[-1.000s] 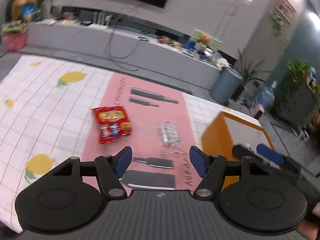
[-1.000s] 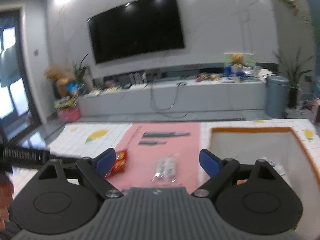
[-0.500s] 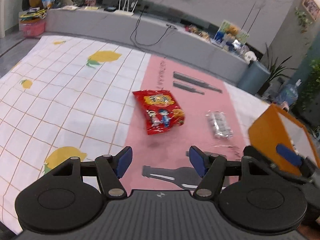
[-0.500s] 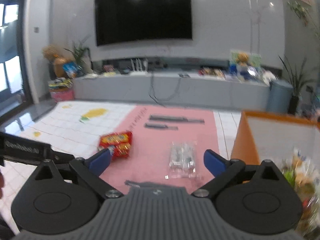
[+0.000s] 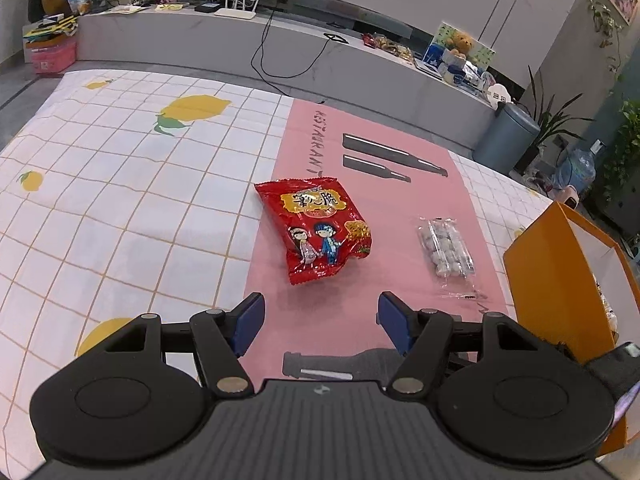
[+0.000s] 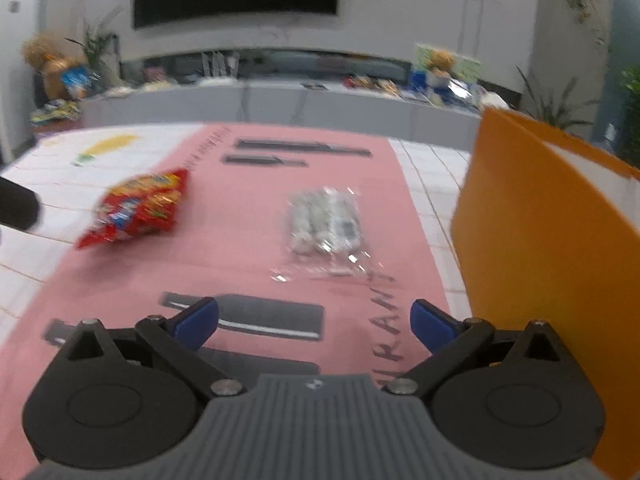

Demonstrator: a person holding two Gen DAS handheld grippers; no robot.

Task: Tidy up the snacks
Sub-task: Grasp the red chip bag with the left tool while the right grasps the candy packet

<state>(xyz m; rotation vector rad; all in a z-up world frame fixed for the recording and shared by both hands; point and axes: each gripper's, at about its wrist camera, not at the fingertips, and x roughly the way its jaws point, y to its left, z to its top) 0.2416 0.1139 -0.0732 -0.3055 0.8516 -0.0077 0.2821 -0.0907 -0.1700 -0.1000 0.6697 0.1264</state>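
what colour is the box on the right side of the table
Orange outside, white inside. The box shows best in the left wrist view.

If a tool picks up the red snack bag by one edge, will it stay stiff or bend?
The red snack bag looks puffy and creased, so it would probably sag and feel light. Its glossy film may slip. Lying flat on the pink mat, it should not roll.

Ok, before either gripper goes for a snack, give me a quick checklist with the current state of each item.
1. Left gripper open, nothing between its jaws: ok.
2. Right gripper open and empty, jaws just been widening: ok.
3. Red printed snack bag lying free on the pink mat: ok.
4. Clear plastic candy packet unobstructed ahead of right gripper: ok.
5. Orange paper bag upright, mouth open: ok.
6. Room left inside orange bag: cannot tell.
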